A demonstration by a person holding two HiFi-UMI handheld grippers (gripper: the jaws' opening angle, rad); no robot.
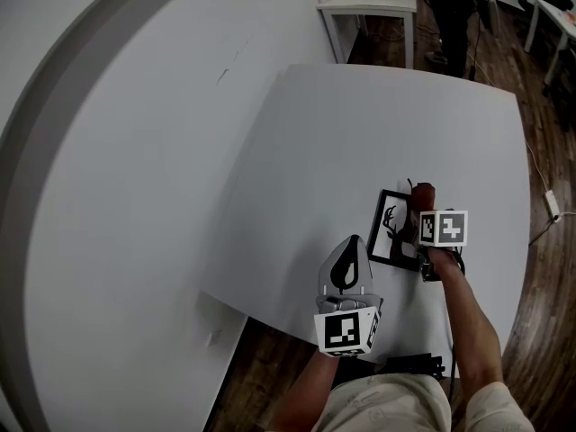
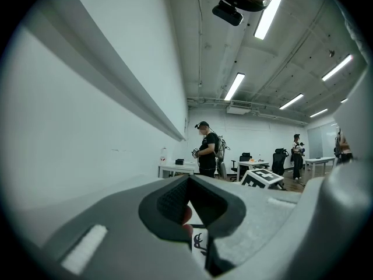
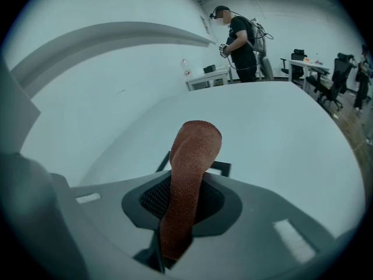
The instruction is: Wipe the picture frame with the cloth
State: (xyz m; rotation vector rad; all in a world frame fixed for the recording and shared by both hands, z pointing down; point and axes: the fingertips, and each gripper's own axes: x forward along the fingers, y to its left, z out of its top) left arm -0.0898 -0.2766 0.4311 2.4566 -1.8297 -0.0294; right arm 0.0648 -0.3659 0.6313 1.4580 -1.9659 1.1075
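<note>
Rust-brown limp cloth (image 3: pixel 195 142) is clenched in the fingers of the right gripper (image 3: pixel 185 182) over the picture frame (image 1: pixel 387 228), flat on the worktop (image 1: pixel 360 133), probably light and breakable, best steadied at its rim by the closed, empty fingers of the left gripper (image 1: pixel 351 243).

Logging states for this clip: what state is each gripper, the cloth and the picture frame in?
left gripper: shut, holding nothing.
right gripper: shut on the cloth.
cloth: pinched, its end sticking out past the jaws.
picture frame: lying flat on the table.
</note>
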